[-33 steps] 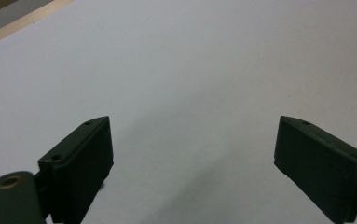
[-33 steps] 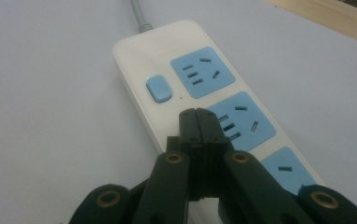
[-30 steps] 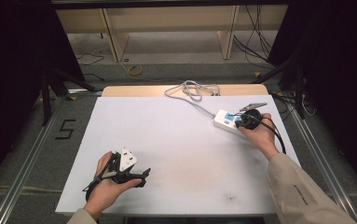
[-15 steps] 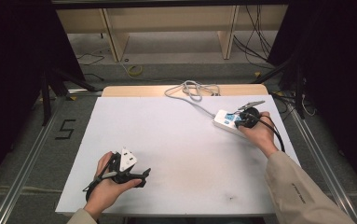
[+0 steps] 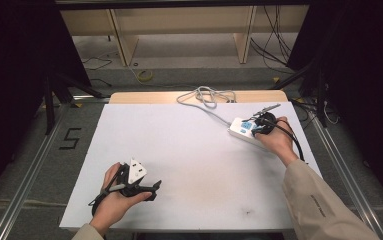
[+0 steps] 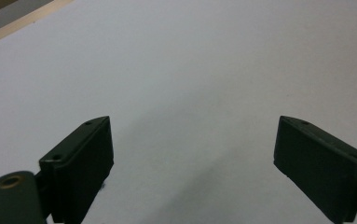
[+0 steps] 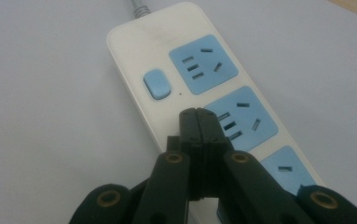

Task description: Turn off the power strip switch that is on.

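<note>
my right gripper, jaws pressed together and empty, hovers above the power strip at the table's far right, its blue switch unpressed; left gripper waits wide open.

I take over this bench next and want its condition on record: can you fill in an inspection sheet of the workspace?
Surface: white tabletop, a few faint dark marks near the front edge.
Job's things: white power strip with blue sockets and a blue switch, at the table's right.
Clutter: nothing seen.
Grippers: left gripper jaws wide apart over bare table; right gripper jaws shut, tips over the power strip beside the switch.
Cables: strip's grey cord coiled at the far edge.
Surroundings: wooden shelving, floor cables, a "5" floor mark.
</note>
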Demonstrator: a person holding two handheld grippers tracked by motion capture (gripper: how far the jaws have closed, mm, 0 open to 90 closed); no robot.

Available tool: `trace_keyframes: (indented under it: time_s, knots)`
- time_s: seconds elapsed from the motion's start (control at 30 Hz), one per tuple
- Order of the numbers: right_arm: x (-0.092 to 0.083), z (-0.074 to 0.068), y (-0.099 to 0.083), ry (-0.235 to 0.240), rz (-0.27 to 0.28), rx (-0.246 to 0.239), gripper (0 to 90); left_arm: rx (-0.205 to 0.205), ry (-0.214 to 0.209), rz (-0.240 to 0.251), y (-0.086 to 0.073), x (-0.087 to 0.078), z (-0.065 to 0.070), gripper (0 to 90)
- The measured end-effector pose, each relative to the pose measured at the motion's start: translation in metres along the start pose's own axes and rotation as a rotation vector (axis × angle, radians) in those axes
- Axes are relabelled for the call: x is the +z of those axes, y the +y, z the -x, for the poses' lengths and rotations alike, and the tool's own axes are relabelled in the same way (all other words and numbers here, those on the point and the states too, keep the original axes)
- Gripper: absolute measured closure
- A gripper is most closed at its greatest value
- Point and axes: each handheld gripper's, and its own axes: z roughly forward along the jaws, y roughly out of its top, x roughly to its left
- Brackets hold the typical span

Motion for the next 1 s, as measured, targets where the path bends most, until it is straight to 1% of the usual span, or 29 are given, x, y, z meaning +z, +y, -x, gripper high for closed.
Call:
trace_keyframes:
  time_s: [0.07,0.1,0.2,0.23,0.43,0.47,0.53,0.7,0.83,1.0]
  knots:
    - [0.000,0.000,0.001,0.002,-0.011,-0.002,90.0,0.007,-0.001,-0.005,0.000,0.000,0.000,11.4]
    - [0.000,0.000,0.002,0.004,-0.016,0.000,90.0,0.000,0.000,0.000,0.000,0.000,0.000,11.4]
    - [0.000,0.002,0.004,0.013,-0.031,0.005,90.0,0.004,0.001,-0.001,0.000,-0.001,0.000,11.4]
    - [0.000,0.002,0.005,0.017,-0.039,0.007,90.0,0.000,0.000,0.002,0.000,0.000,0.000,11.4]
    - [0.001,0.002,0.011,0.022,-0.083,0.000,90.0,0.001,0.000,0.001,0.000,0.000,0.000,11.5]
    - [0.001,0.003,0.012,0.021,-0.089,-0.001,90.0,0.007,-0.002,-0.004,0.000,0.000,0.000,11.5]
    - [0.001,0.002,0.014,0.022,-0.104,-0.002,90.0,0.001,-0.001,0.002,0.000,0.000,0.000,11.5]
    - [0.002,0.002,0.017,0.019,-0.123,-0.005,90.0,0.008,-0.002,-0.003,0.000,-0.001,0.000,11.5]
    - [0.002,0.001,0.019,0.016,-0.138,-0.009,90.0,0.000,-0.001,0.006,0.000,0.000,0.000,11.6]
    - [0.002,0.001,0.020,0.013,-0.148,-0.014,90.0,0.009,-0.002,-0.002,0.000,-0.001,0.000,11.6]
